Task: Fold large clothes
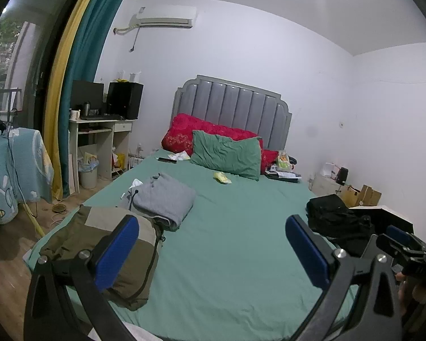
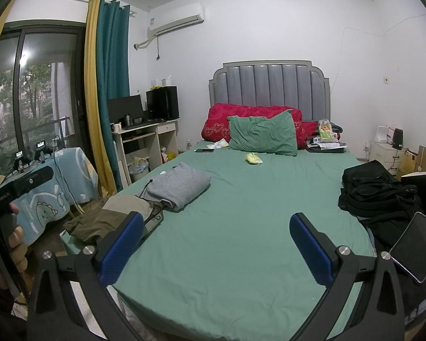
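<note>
Two grippers hover over the green bed point(image 2: 241, 227), left gripper point(image 1: 213, 253) and right gripper point(image 2: 217, 245) both with jaws spread wide, nothing between them. Folded grey sweater point(image 1: 164, 196) and olive jacket point(image 1: 110, 244) lie centre-left; black clothes point(image 2: 375, 193) sit at right.

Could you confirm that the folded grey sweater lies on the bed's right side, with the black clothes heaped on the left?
Not quite: they are swapped. Both views show the grey sweater on the bed's left side and the black clothes heaped on the right.
</note>
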